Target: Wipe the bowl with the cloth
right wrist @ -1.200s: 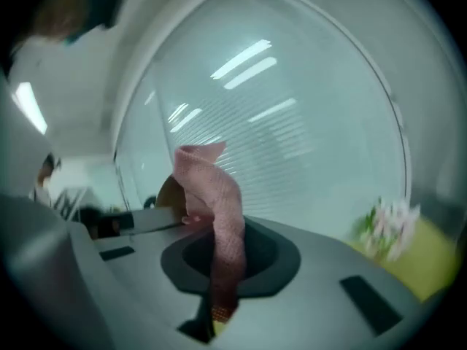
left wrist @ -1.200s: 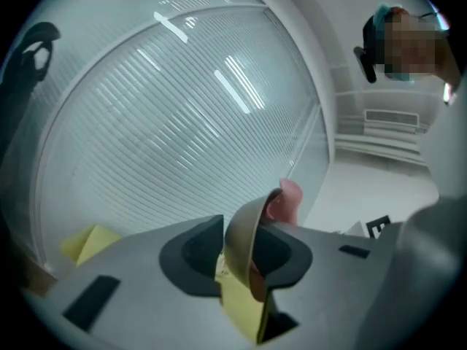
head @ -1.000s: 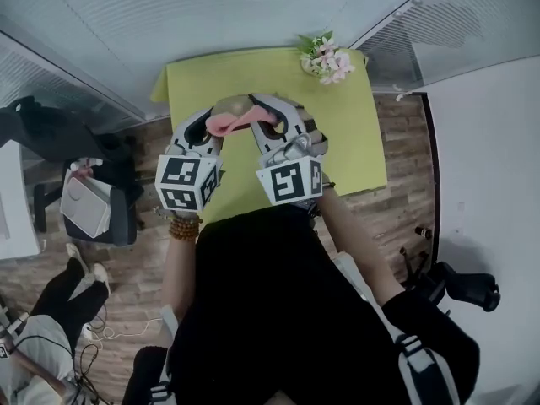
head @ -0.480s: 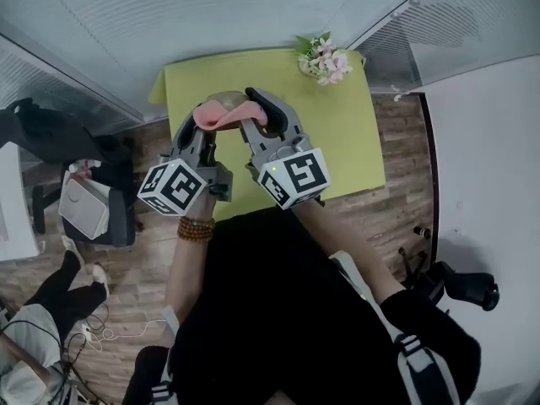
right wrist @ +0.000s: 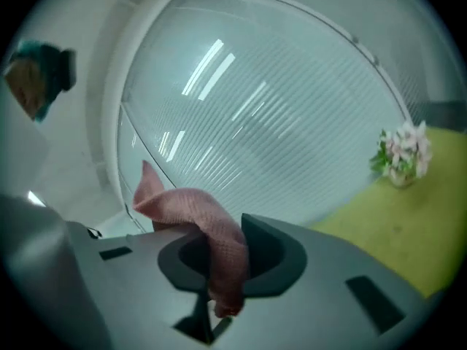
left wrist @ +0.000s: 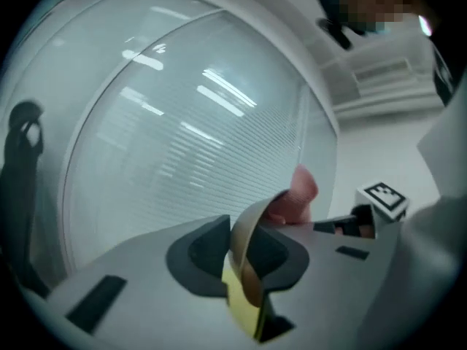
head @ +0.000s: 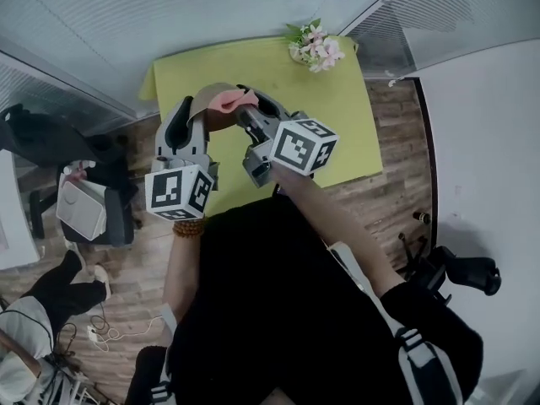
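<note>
A tan bowl (head: 211, 98) is held tilted above the yellow-green table (head: 346, 116). My left gripper (head: 191, 115) grips its rim, and the jaws are opening slightly. In the left gripper view the rim (left wrist: 246, 286) stands edge-on between the two dark pads. My right gripper (head: 253, 108) is shut on a pink cloth (head: 231, 100), which lies against the inside of the bowl. In the right gripper view the cloth (right wrist: 213, 232) hangs out between the pads and folds over to the left. The pink cloth (left wrist: 295, 195) also shows beyond the bowl rim in the left gripper view.
A small pot of pink flowers (head: 314, 51) stands at the table's far right corner. Frosted glass walls with blinds run behind the table. A dark chair (head: 93, 213) and a seated person's legs (head: 42, 310) are at the left, on the wood floor.
Both grippers have swung up and to the left with the bowl and cloth. The right gripper has rolled, so its marker cube now sits higher and to the right.
</note>
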Motion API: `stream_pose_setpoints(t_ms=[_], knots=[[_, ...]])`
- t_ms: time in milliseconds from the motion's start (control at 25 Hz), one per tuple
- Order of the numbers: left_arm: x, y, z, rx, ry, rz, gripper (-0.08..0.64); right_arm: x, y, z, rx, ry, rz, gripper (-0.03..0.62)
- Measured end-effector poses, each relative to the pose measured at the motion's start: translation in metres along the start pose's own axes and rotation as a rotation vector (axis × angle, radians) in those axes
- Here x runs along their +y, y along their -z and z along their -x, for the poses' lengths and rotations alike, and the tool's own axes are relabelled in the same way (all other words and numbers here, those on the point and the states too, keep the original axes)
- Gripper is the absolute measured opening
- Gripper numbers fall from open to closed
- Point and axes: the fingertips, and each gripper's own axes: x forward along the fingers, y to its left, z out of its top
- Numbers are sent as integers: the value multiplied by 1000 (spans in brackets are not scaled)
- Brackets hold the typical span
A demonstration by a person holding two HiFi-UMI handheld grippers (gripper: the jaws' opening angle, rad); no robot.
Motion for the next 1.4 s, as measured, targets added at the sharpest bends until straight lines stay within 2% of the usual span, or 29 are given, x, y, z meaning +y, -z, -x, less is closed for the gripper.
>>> stream_pose_setpoints(t_ms=[40,80,120,280,320,360,400,480,560,640,680,760,800,880,960,1080,1240,1320,1400], knots=[[-9,-1,-3,26,41,-96,49,-6,0,1,36,-29,-19,54],[-17,2,-8,61,92,-137,59,-10,-2,4,64,-37,55,47],[-23,5,-12,97,136,-135,69,-10,-6,8,80,-24,225,33],[-24,23,-22,209,202,-57,53,28,-32,22,26,57,1168,32],[-25,27,-24,233,209,-33,41,39,-33,23,12,66,1325,29],[-26,29,-24,245,214,11,38,47,-31,25,-8,69,1405,29],[-26,29,-22,243,216,77,32,52,-28,28,-24,68,1410,29],[-25,24,-17,212,207,224,18,52,-26,34,-62,73,1271,31],[-22,15,-23,146,187,320,18,52,-40,30,-167,56,1032,32],[-11,8,-26,74,149,391,18,52,-51,16,-223,1,801,53],[-5,8,-23,52,127,424,19,53,-50,11,-226,-17,717,59],[5,9,-16,31,95,459,20,49,-42,5,-210,-19,610,61],[8,8,-14,26,83,450,21,46,-38,3,-194,-14,569,61],[13,6,-11,17,55,396,23,36,-30,-1,-147,-7,467,60],[14,6,-11,5,25,307,26,22,-23,-4,-99,-5,324,60],[5,6,-12,-16,10,116,26,1,-14,-4,-20,3,72,57],[-13,7,-3,-31,59,-115,37,-18,20,2,139,-47,-260,33],[-17,7,-4,-44,102,-163,45,-21,31,1,221,-94,-335,27],[-18,7,-4,-66,137,-148,48,-20,40,3,288,-126,-352,21]])
